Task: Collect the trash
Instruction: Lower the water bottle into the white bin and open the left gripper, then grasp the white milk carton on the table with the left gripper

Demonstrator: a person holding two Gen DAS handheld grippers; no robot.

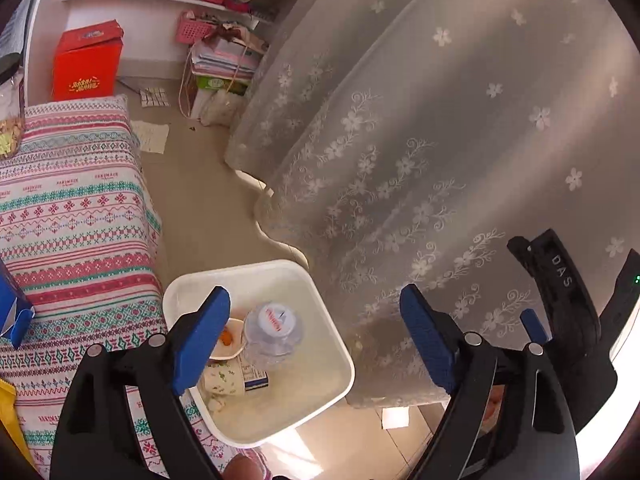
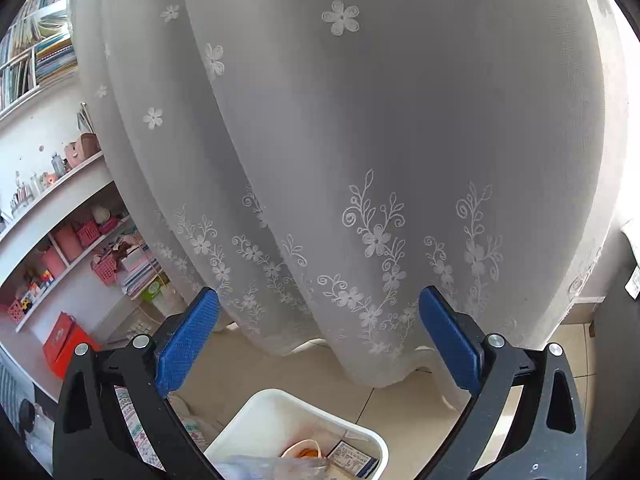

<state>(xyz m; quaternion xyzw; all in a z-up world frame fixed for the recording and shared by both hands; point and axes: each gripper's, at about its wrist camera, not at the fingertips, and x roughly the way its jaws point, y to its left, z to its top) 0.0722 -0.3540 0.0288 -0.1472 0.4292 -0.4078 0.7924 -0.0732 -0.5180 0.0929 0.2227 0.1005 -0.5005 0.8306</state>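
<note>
Trash sits in a white bin on the tan floor, and both claws hang above it with nothing in them. From the left wrist view, the left gripper has its two blue fingers spread wide apart. The bin lies right under and between them, a bit toward the left finger. Inside the bin a clear plastic bottle stands with its white cap facing up. Just beside the bottle is a paper cup with a leafy print, lying on its side. A white cup with something orange in it peeks out from behind the left finger. A small blue and white box lies by the paper cup. None of these touch the fingers. A bed with a pink and green patterned cover is right next to the bin on the left. A white curtain with sewn flowers hangs on the right, and its hem comes close to the bin. The right gripper shows at the far right edge of this view. From the right wrist view, the right gripper is also spread wide, with only the curtain and floor showing between its fingers. The bin is low in that view, beneath the gap. Shelves with pink baskets stand far off to the left.
</note>
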